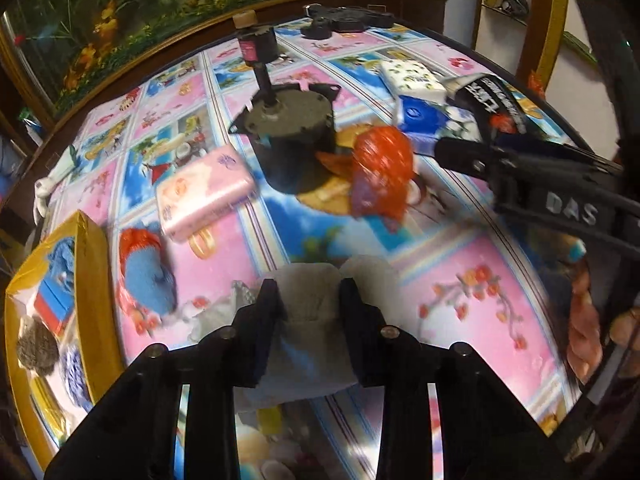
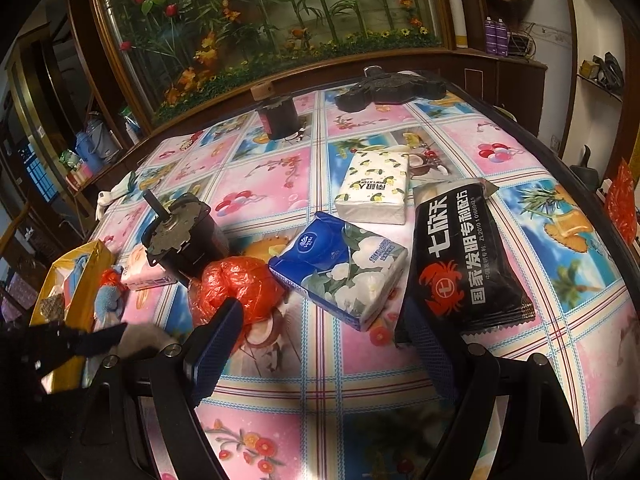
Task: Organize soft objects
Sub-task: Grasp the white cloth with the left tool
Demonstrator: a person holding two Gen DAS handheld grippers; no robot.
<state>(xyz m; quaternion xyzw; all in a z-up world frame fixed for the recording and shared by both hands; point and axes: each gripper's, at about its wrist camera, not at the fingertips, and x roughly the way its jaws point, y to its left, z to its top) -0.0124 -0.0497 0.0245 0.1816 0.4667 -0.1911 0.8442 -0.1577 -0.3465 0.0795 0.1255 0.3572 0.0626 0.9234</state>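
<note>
Grey cloth point(image 1: 308, 320) sits clenched in the left tongs point(image 1: 308, 292) above the desk point(image 1: 460, 272), likely mid-carry toward the yellow box point(image 1: 92, 280) at their left, while the right tongs point(image 2: 320, 332) hover released.

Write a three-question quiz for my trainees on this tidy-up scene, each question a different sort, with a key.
1. True or false: the left gripper is shut on a grey cloth.
2. Which lies nearest the right gripper? A. blue tissue pack B. lemon-print tissue pack C. pink tissue pack
3. Fill in: the yellow box stands at the table's ____ edge in the left wrist view.

Key: 1 true; 2 A; 3 left.
</note>
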